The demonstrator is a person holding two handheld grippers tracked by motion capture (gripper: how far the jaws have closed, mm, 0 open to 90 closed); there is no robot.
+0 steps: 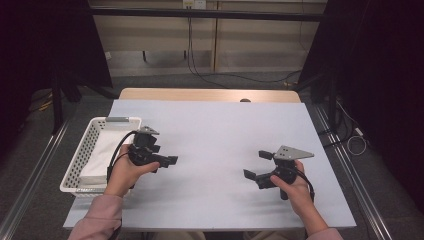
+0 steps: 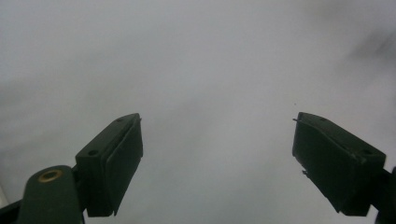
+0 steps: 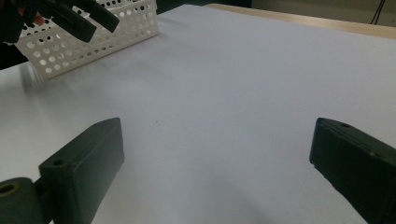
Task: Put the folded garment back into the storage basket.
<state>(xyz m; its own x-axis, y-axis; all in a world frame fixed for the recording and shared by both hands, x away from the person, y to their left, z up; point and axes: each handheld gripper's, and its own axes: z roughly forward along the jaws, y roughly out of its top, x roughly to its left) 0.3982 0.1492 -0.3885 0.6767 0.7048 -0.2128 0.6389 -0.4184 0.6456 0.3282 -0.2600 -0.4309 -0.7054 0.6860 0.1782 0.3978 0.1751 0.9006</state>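
My left gripper (image 1: 167, 158) is held just to the right of a white perforated basket (image 1: 82, 150), low over the pale sheet (image 1: 215, 130) that covers the table. In the left gripper view its jaws (image 2: 217, 119) stand wide apart with nothing but bare sheet between them. My right gripper (image 1: 257, 164) hovers over the right half of the sheet and points left. It is open too, and its own view shows empty sheet between its jaws (image 3: 217, 123). A folded white cloth (image 1: 102, 150) lies inside the basket.
The basket (image 3: 98, 39) stands at the table's left edge, with the left gripper (image 3: 70, 18) in front of it in the right gripper view. A strip of bare wooden tabletop (image 1: 210, 94) shows beyond the sheet. Cables run across the floor behind and to the right.
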